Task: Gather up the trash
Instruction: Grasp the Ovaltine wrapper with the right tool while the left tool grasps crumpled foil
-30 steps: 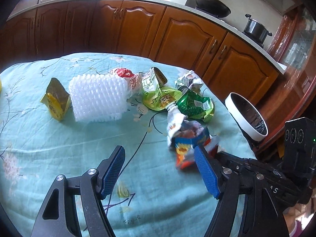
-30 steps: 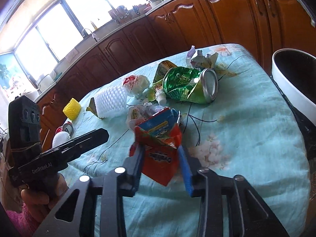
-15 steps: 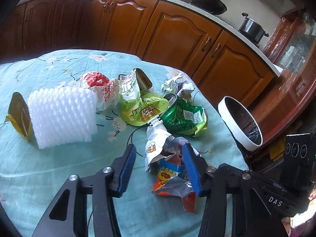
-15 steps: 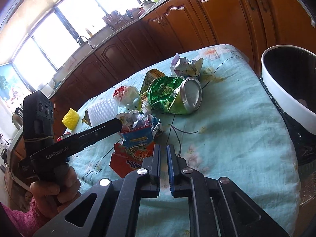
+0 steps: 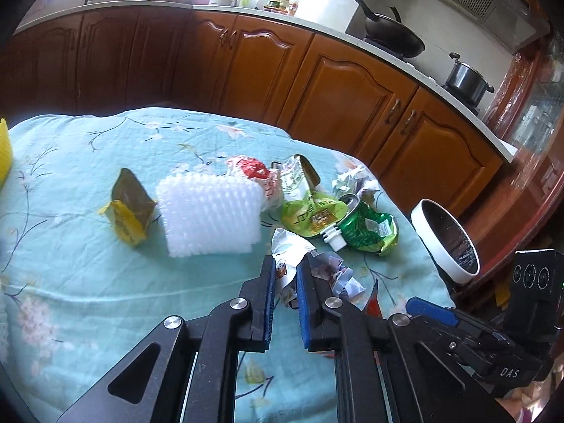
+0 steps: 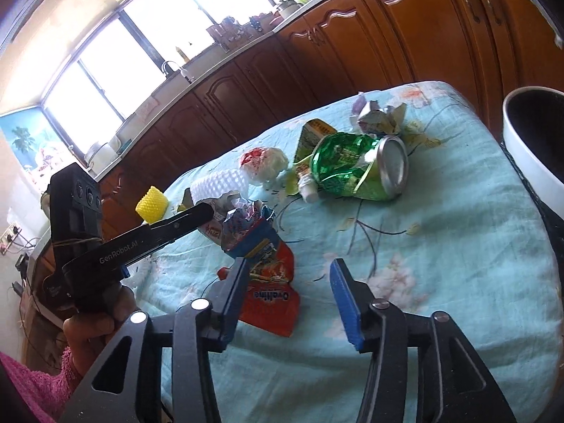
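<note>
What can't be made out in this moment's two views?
- Bin contents: dark inside in both views; right view crops it at the frame edge.
- Orange packet: left view hides most behind the left gripper.
- Yellow wrapper print: too small and blurred.
- White wrapper grip: pinched part hidden between the pads.

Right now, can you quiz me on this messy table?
1. True or false: the left gripper is shut on a white wrapper.
2. Pick one. The green can is: A) standing upright, B) lying on its side, C) held by a gripper.
3. Fill the gap: the right gripper, above the red pouch, is ____ (open or shut).
Key: 1 true; 2 B; 3 open.
</note>
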Demonstrator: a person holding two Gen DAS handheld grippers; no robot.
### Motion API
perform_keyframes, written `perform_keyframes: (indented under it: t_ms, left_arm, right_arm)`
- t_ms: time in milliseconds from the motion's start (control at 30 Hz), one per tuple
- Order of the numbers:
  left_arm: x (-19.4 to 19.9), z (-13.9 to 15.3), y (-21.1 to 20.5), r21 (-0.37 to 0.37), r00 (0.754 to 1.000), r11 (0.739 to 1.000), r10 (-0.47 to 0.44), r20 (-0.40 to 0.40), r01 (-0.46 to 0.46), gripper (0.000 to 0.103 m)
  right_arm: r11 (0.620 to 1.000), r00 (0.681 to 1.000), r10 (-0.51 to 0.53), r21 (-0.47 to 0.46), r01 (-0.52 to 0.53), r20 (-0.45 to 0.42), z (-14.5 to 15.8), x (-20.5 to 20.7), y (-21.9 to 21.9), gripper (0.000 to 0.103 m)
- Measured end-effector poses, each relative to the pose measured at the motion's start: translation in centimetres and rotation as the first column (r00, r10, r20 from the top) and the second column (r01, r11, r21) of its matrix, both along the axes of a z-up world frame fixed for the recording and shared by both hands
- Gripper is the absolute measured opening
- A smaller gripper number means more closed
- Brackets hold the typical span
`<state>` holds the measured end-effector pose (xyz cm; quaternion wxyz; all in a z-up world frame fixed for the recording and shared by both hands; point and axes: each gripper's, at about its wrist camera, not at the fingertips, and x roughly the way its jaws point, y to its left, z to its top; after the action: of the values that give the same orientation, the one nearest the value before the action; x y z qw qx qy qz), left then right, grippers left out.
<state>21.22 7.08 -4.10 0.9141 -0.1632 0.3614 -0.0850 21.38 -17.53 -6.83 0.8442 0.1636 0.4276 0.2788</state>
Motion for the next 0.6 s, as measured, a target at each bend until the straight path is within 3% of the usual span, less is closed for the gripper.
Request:
perform_keyframes:
  t_ms: [100, 333, 367, 400, 533, 567, 600]
  left_arm:
    - [-1.3, -0.1, 1.0, 0.011, 0.999, 0.999, 0.032, 0.001, -0.032, 0.01]
    - [-3.2, -0.5, 2.8, -0.011, 0.998, 0.998, 0.063, -0.023, -0.063, 0.009]
    - [-3.3, -0.5, 2.8, -0.015, 0.998, 0.998, 0.06, -0.026, -0.061, 0.009]
    - [-3.2, -0.6, 2.8, -0.018, 0.998, 0.998, 0.056, -0.027, -0.056, 0.009]
    - [-3.2, -0.1, 2.1, -0.026, 1.0, 0.999, 0.021, -0.013, -0.022, 0.009]
    - [-3.0, 0.1, 1.8, -0.032, 1.0, 0.999, 0.008, -0.008, -0.008, 0.009]
    - [-3.0, 0.3, 1.4, -0.039, 1.0, 0.999, -0.006, -0.002, 0.006, 0.009]
  right_arm:
    - [0.999, 0.999, 0.039, 0.011, -0.039, -0.017, -0.4, 0.3, 1.5, 0.071]
    - [0.996, 0.996, 0.071, -0.055, -0.075, -0.056, -2.2, 1.7, 4.5, 0.071]
    - [0.996, 0.996, 0.064, -0.061, -0.068, -0.067, -2.4, 1.9, 4.6, 0.067]
    - [0.996, 0.995, 0.055, -0.068, -0.06, -0.078, -2.7, 2.2, 4.4, 0.051]
    - [0.995, 0.998, 0.039, -0.093, -0.042, -0.044, -2.1, 1.7, 3.5, 0.041]
    - [0.994, 0.999, 0.034, -0.104, -0.037, -0.032, -1.9, 1.5, 3.2, 0.03]
    - [0.995, 0.999, 0.034, -0.092, -0.037, -0.031, -1.7, 1.3, 2.7, 0.001]
